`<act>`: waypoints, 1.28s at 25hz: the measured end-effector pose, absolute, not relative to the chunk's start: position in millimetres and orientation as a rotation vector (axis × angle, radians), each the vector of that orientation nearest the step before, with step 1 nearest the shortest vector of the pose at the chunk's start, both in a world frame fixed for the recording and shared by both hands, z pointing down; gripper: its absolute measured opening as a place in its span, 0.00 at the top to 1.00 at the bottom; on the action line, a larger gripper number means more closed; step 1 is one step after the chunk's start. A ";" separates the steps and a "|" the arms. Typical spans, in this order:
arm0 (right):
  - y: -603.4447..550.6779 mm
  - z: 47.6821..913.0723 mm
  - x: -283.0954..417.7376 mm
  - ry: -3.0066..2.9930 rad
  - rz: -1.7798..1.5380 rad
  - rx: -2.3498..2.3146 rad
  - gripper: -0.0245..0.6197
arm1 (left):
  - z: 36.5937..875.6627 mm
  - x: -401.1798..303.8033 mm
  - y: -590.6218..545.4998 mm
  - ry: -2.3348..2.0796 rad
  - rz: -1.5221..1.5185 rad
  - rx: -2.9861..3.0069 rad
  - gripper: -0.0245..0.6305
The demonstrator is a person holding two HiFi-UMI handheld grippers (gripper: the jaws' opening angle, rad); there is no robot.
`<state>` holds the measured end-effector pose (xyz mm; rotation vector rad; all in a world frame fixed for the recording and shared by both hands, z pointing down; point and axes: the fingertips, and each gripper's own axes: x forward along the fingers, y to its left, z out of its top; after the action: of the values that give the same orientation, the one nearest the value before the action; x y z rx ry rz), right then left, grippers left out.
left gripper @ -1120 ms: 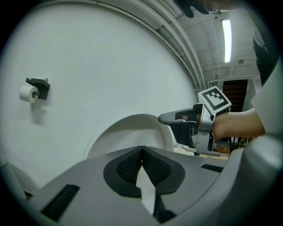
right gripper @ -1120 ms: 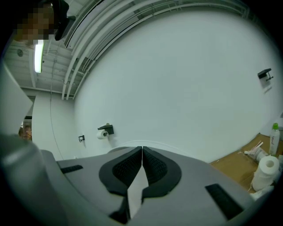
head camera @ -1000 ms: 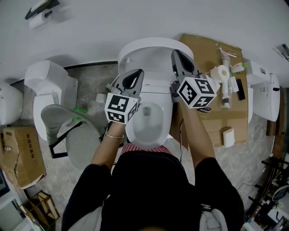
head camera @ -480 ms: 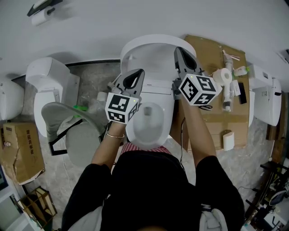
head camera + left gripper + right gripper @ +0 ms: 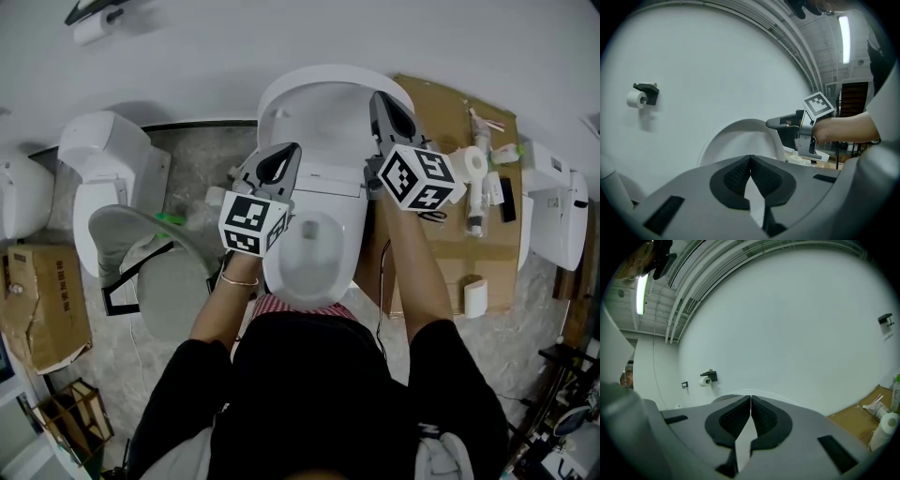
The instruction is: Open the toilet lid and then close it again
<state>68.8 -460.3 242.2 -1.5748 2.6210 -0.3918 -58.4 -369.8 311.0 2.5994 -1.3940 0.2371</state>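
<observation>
1. The white oval plastic toilet lid (image 5: 317,101) stands raised, close to upright in front of the pale wall. Below it, the white ceramic toilet bowl with its seat (image 5: 309,246) lies uncovered.
2. From that, the opening half of the task looks done or all but done. Closing the lid is what remains.
3. The right claw (image 5: 382,101) is pressed together with nothing between its jaws. It sits high at the lid's right edge. In the left gripper view it looks to meet the rim, but I cannot tell whether it touches or hangs just beside it.
4. The left claw (image 5: 750,161) is also pressed together and empty. It hovers over the left side of the bowl, apart from the lid and pointing towards it.
5. To close the lid, a claw would likely have to hook or push its top edge forward. The lid should then be eased down, since a lid let fall may slam.
</observation>
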 end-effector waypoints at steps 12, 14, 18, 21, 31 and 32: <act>-476.3 242.9 67.0 2.635 -0.386 -1.568 0.93 | 306.5 -62.2 -372.2 -1.412 0.224 2.598 0.96; -478.5 243.0 67.0 2.639 -0.386 -1.567 0.93 | 306.2 -62.8 -372.6 -1.417 0.226 2.594 0.96; -483.1 243.5 67.7 2.636 -0.393 -1.572 0.93 | 305.9 -63.3 -372.4 -1.421 0.229 2.592 0.96; -486.1 244.3 67.0 2.637 -0.389 -1.578 0.93 | 306.6 -65.7 -371.4 -1.424 0.231 2.588 0.96; -491.4 244.7 67.1 2.639 -0.387 -1.581 0.93 | 305.7 -69.0 -369.3 -1.428 0.235 2.584 0.96; -491.9 245.0 67.4 2.639 -0.388 -1.581 0.93 | 306.1 -68.9 -369.2 -1.427 0.237 2.584 0.96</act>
<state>67.4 -491.9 245.0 -1.5812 2.6391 -0.3881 -68.9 -369.2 306.1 2.5838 -1.4271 0.2374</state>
